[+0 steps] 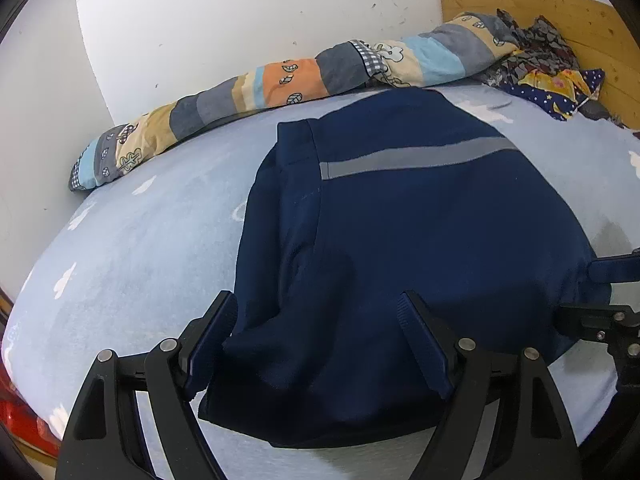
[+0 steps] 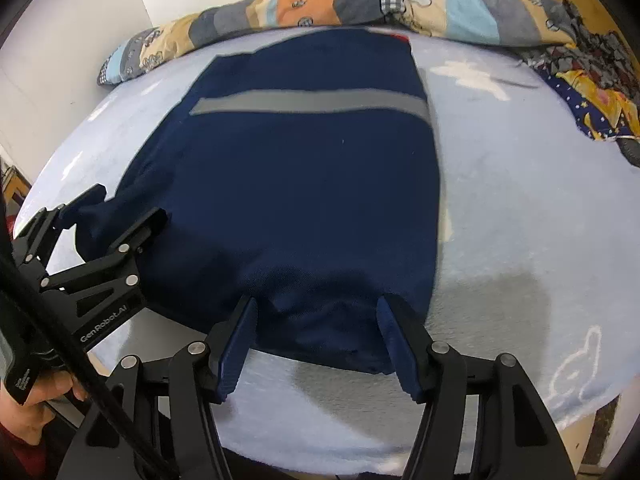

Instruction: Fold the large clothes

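Observation:
A large navy garment [image 1: 400,232] with a grey reflective stripe [image 1: 416,158] lies flat on the light blue bed; it also shows in the right wrist view [image 2: 304,184]. My left gripper [image 1: 316,316] is open, its fingers on either side of the garment's near left edge, with cloth lying between them. My right gripper [image 2: 316,312] is open, its fingers straddling the near right edge. Each gripper shows in the other's view: the right at the far right [image 1: 600,300], the left at the left [image 2: 116,216].
A light blue bed sheet [image 1: 140,240] with white cloud prints covers the bed. A rolled striped quilt [image 1: 280,80] lies along the white wall. Crumpled patterned clothes [image 1: 548,68] sit by the wooden headboard [image 1: 580,20]. The bed's near edge is just below the grippers.

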